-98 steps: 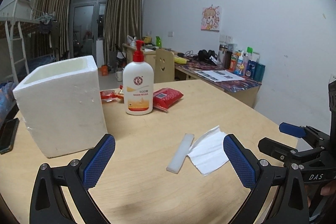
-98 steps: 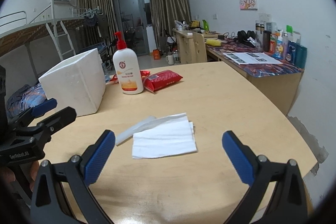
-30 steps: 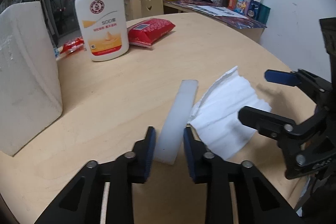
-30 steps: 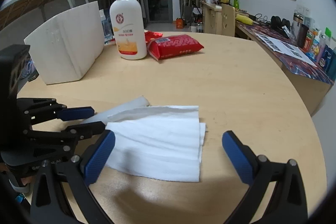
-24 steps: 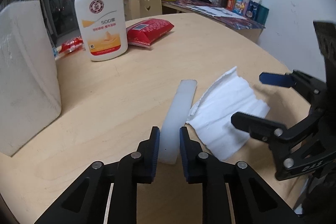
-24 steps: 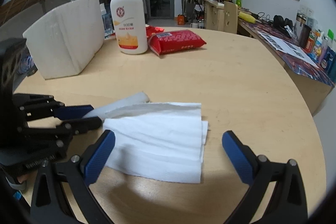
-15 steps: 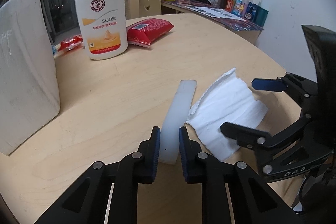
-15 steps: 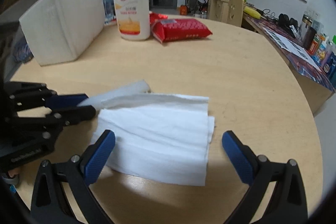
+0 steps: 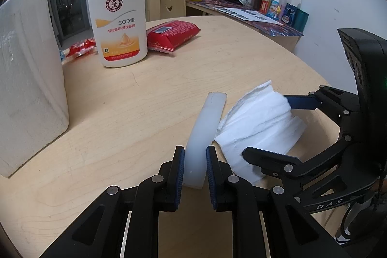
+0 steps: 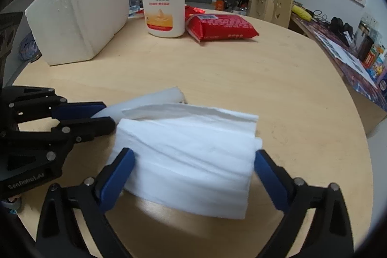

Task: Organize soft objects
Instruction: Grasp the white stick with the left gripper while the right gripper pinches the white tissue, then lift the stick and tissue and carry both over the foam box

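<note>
The left tool (image 9: 194, 172) pinches the near end of a smooth, translucent white strip (image 9: 205, 129) lying on the pale wooden bench (image 9: 150, 98). Just beside it, soft crinkled folded tissue (image 10: 191, 154) sits between the right tool's (image 10: 192, 169) blue ribbed pads, whose jaws are closing, wide apart. The left view alone reads "SOD" on the lotion bottle (image 9: 117, 21); the right view shows "GenRobot.AI".
</note>
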